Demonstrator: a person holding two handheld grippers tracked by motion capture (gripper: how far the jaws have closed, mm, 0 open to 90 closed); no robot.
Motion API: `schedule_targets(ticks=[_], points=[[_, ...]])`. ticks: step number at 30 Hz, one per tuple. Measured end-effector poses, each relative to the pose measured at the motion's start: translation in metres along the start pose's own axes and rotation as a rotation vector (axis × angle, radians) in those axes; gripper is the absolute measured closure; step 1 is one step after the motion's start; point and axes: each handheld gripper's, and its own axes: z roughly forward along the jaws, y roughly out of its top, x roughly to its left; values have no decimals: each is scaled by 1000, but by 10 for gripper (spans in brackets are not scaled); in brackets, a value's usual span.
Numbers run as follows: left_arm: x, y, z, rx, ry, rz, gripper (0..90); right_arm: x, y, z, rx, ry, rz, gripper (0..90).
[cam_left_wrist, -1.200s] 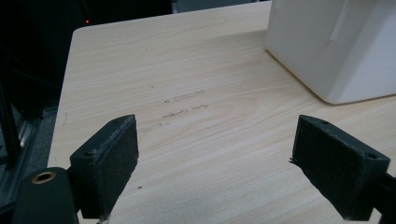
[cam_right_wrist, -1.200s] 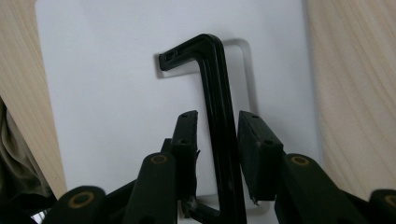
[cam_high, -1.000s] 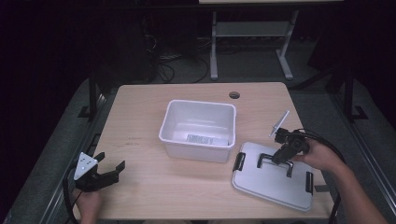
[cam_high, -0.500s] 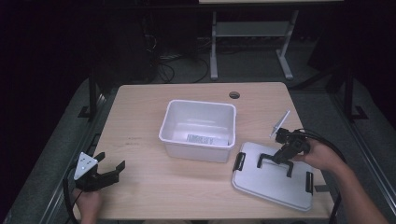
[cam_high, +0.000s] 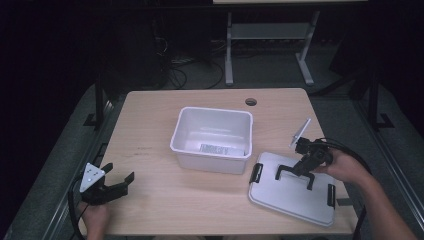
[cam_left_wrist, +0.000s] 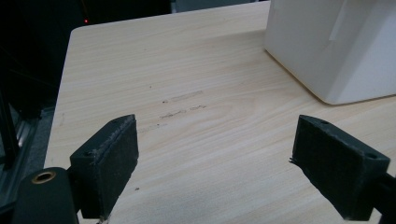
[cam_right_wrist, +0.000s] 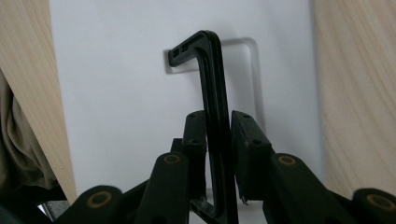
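A grey lid (cam_high: 295, 197) with black clips lies flat on the table's right front. Its black handle (cam_high: 292, 171) stands up from it. My right gripper (cam_high: 302, 167) has just been closing its jaws, and the handle (cam_right_wrist: 210, 70) runs between them over the lid (cam_right_wrist: 121, 93). Both pads (cam_right_wrist: 196, 135) press on the handle, so the right gripper (cam_right_wrist: 218, 135) is shut on it. A white bin (cam_high: 212, 137) stands open and empty mid-table. My left gripper (cam_high: 117, 177) rests at the front left, open with nothing between its fingers (cam_left_wrist: 215, 158).
The wooden table (cam_high: 150, 125) has a round cable hole (cam_high: 251, 102) at its back edge. A corner of the white bin (cam_left_wrist: 336, 46) rises at the upper right of the left gripper view. A metal stand's legs (cam_high: 230, 50) stand on the dark floor behind the table.
The right gripper's jaws have drawn a little closer around the lid's handle. Both hands, the lid and the bin stay where they were.
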Motion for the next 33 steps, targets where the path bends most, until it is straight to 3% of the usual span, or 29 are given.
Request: schedule_targets(ticks=[18, 21, 33], points=[[-1, 0, 1, 1, 1, 2, 137, 4, -3, -6, -28, 35, -31, 826], [0, 0, 1, 2, 0, 1, 137, 4, -3, -7, -41, 59, -33, 844], [-1, 0, 1, 5, 0, 8, 137, 6, -4, -7, -52, 41, -29, 833]])
